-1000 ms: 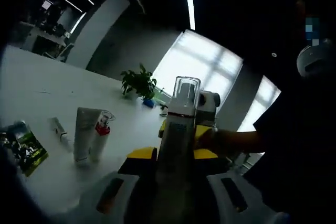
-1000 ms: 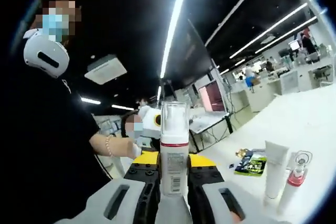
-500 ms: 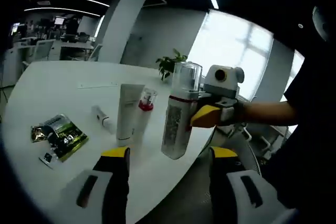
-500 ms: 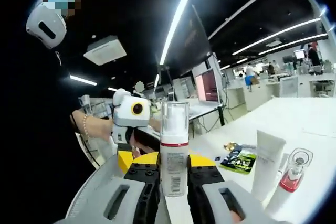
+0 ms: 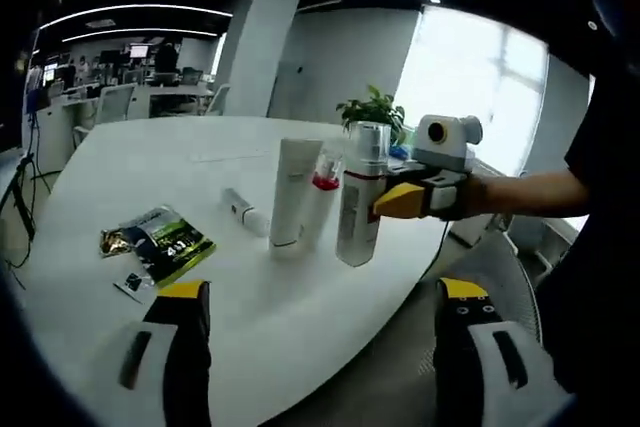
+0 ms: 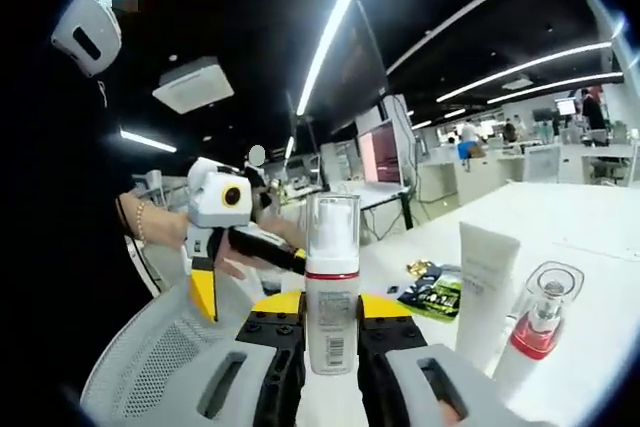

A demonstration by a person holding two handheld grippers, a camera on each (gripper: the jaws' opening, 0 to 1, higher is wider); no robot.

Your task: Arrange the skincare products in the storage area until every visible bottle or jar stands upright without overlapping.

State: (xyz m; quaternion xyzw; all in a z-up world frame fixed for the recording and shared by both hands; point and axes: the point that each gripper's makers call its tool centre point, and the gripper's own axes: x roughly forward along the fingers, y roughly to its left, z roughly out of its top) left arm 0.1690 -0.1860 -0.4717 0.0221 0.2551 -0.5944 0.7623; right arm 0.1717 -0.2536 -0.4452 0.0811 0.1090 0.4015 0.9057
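Note:
A clear-capped pump bottle [image 6: 332, 287] with a red collar is upright between the jaws of my right gripper [image 6: 332, 315], which is shut on it. In the left gripper view that bottle [image 5: 358, 202] hangs low over the white table [image 5: 130, 172] near its front edge, held by the right gripper [image 5: 415, 199]. Just left of it stand a white tube [image 5: 293, 194] and a small red-collared bottle [image 5: 320, 197]. My left gripper [image 5: 320, 347] is open wide and holds nothing, well back from the bottle. It also appears as the left gripper [image 6: 205, 282] in the right gripper view.
A small white tube [image 5: 243, 212] lies flat behind the standing ones. A green sachet [image 5: 165, 244] and a small scrap lie to the left. A potted plant [image 5: 372, 112] stands at the far edge. A mesh chair [image 6: 160, 347] sits by the table.
A second ago both grippers held the pump bottle. My left gripper has let go, opened and drawn back. The right gripper has carried the bottle down beside the white tube.

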